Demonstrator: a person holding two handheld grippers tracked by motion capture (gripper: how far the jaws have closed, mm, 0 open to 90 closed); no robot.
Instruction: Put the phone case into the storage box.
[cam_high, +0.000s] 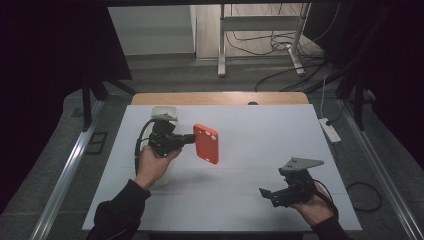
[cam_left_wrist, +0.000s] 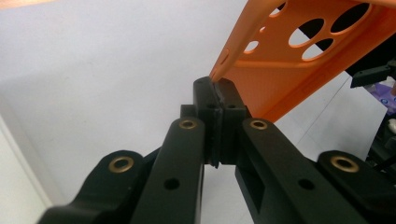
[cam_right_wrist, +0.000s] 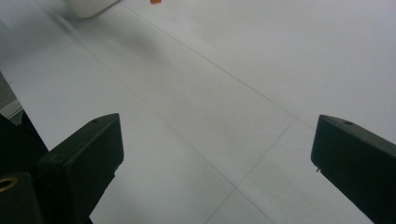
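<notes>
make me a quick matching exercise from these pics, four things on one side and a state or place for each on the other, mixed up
Things:
1. left gripper
2. right gripper
3. orange phone case
4. white container

States or places:
A. jaws wide open, nothing between them
B. held up above the table by one edge
C. stands at the far left of the table
D. shut on a thin edge

Pairs: 1-D, 2-A, 3-B, 4-C
</notes>
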